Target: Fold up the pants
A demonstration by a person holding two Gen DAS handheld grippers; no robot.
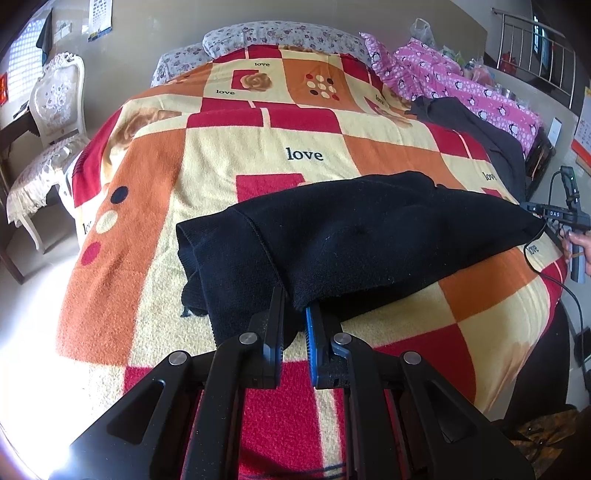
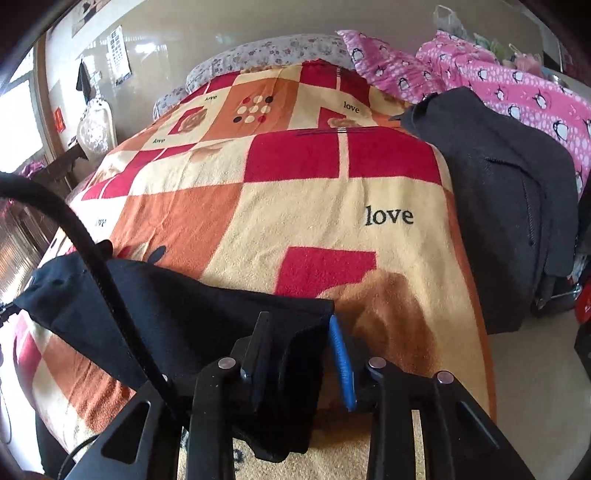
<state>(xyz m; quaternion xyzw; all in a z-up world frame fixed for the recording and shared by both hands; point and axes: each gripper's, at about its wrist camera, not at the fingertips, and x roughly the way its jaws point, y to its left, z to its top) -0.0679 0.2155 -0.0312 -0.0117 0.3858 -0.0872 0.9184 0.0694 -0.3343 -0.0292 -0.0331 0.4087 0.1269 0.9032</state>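
The black pants (image 1: 369, 236) are stretched across the near part of the bed, held up a little between the two grippers. My left gripper (image 1: 295, 314) is shut on one end of the pants, with folded cloth hanging to its left. My right gripper (image 2: 299, 339) is shut on the other end of the pants (image 2: 207, 314), with cloth bunched between the fingers. The right gripper also shows in the left wrist view (image 1: 554, 218) at the far right, with a hand on its handle.
The bed carries a red, orange and cream "love" blanket (image 1: 258, 155). A dark grey garment (image 2: 498, 177) lies at the right edge. A pink penguin quilt (image 2: 517, 85) and floral pillows (image 1: 280, 35) are at the back. A white chair (image 1: 51, 122) stands left.
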